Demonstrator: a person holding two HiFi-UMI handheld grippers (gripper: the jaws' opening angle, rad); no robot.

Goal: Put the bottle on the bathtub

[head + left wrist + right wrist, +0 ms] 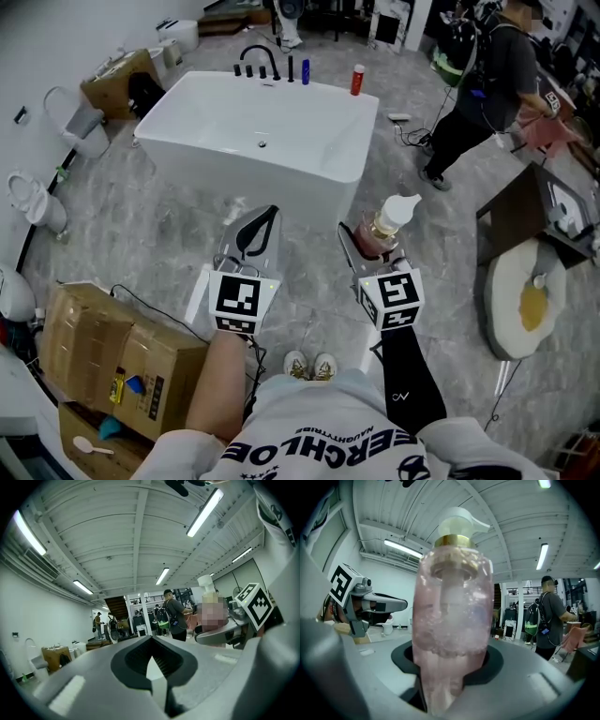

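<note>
A clear pink pump bottle (pixel 382 228) with a white pump head stands upright in my right gripper (pixel 367 246), which is shut on its lower body. In the right gripper view the bottle (pixel 452 620) fills the middle, clamped between the jaws of the right gripper (pixel 445 686). My left gripper (pixel 255 234) is level with it on the left, shut and holding nothing; its jaws meet in the left gripper view (pixel 152 660). The white bathtub (pixel 349 159) stands on the floor just beyond both grippers. Neither gripper touches it.
On the tub's far rim are a black faucet (pixel 258 60), a blue bottle (pixel 306 71) and a red bottle (pixel 357 80). Cardboard boxes (pixel 112 356) lie at lower left. At right are a person (pixel 487 84), a dark table (pixel 525 211) and an egg-shaped mat (pixel 525 300).
</note>
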